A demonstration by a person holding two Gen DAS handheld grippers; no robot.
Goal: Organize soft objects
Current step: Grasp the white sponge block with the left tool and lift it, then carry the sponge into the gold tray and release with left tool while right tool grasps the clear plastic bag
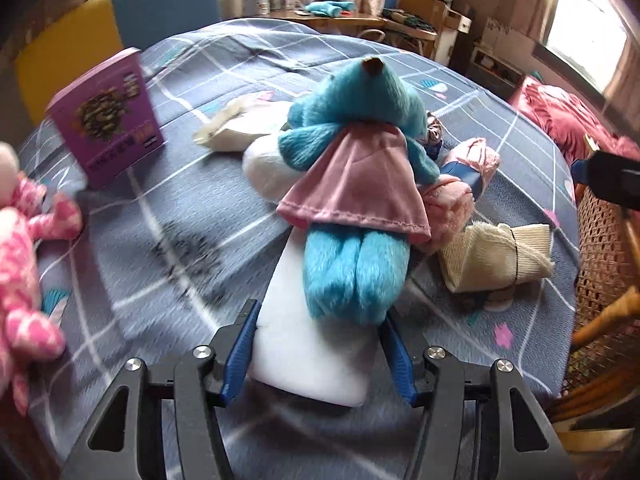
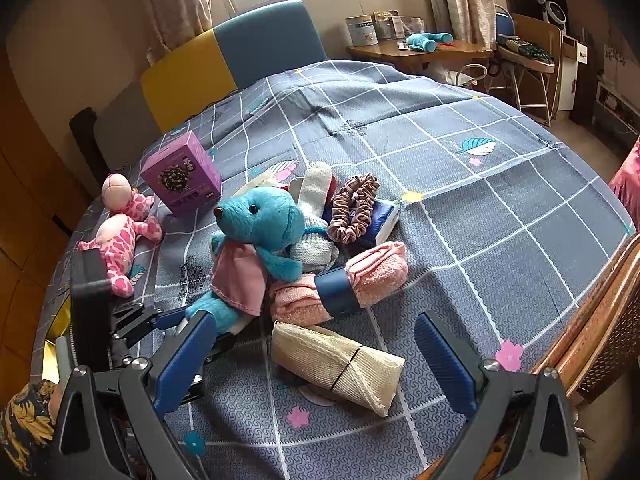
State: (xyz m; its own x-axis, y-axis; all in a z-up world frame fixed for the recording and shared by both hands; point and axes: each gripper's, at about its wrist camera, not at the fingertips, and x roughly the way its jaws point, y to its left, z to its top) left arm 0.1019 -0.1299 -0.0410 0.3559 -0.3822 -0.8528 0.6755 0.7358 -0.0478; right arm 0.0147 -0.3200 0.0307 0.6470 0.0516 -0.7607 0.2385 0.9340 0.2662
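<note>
A blue plush bear (image 1: 356, 128) in a pink dress lies on the checked bedspread (image 2: 480, 200), its legs on a flat white pad (image 1: 312, 356). My left gripper (image 1: 320, 336) is shut on that pad, one blue jaw against each side, with the bear's feet just between the tips. The right wrist view shows the same bear (image 2: 260, 220) and the left gripper (image 2: 180, 320) at its legs. My right gripper (image 2: 316, 360) stands open, jaws wide apart on either side of a beige rolled cloth (image 2: 340, 364) without touching it.
A pink towel roll with a blue band (image 2: 340, 280), a brown scrunchie (image 2: 354, 208), a white knit piece (image 2: 316, 216) and a blue packet (image 2: 384, 220) crowd behind the bear. A pink spotted plush (image 2: 120, 236) and purple box (image 2: 182, 184) sit left. A wicker chair (image 2: 600, 340) borders the right.
</note>
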